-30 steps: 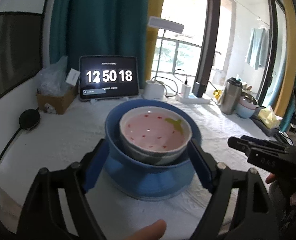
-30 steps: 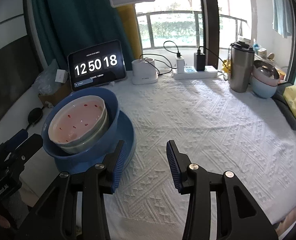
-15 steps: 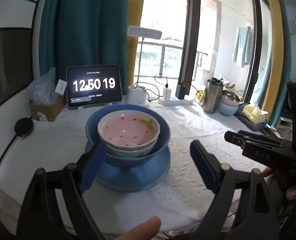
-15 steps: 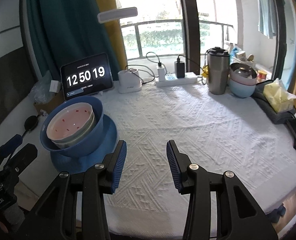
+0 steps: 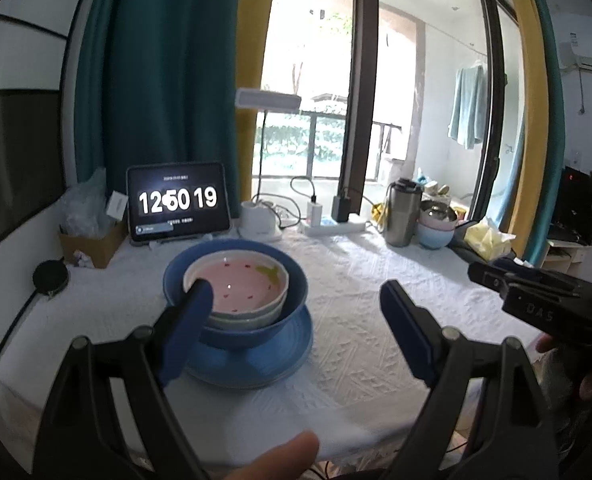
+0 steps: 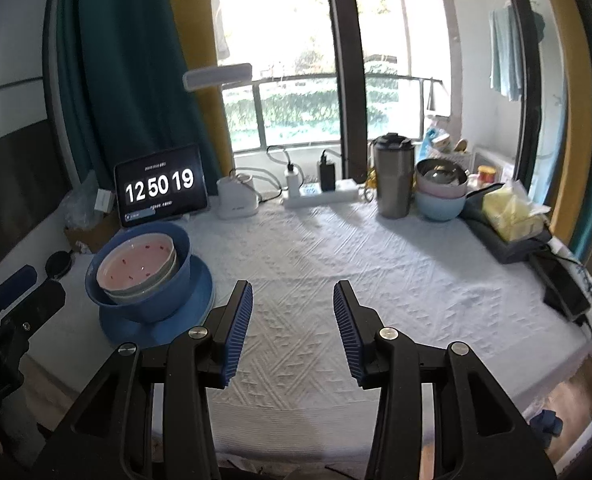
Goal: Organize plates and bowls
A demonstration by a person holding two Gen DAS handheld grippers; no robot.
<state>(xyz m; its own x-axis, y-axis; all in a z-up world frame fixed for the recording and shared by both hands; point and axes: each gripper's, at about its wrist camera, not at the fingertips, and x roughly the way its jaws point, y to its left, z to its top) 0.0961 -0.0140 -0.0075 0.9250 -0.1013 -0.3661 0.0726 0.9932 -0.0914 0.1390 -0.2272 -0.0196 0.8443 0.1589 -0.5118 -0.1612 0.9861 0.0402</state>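
Observation:
A pink strawberry-pattern bowl (image 5: 238,284) sits nested in a larger blue bowl (image 5: 256,334), which stands on a blue plate (image 5: 280,364) on the white tablecloth; the stack also shows in the right wrist view (image 6: 136,266) at the left. My left gripper (image 5: 296,300) is open and empty, pulled back from the stack, its left finger overlapping the bowls in view. My right gripper (image 6: 292,296) is open and empty above the table's front middle, to the right of the stack.
A tablet clock (image 6: 160,190), white lamp base (image 6: 236,200), power strip (image 6: 319,196), steel tumbler (image 6: 391,176) and stacked pastel bowls (image 6: 439,196) line the back. A yellow tissue pack (image 6: 511,210) lies right; a cardboard box (image 5: 92,240) left.
Both grippers have drawn back and risen away from the stacked bowls, which now look smaller and farther. The stack has not moved. Both grippers stayed open.

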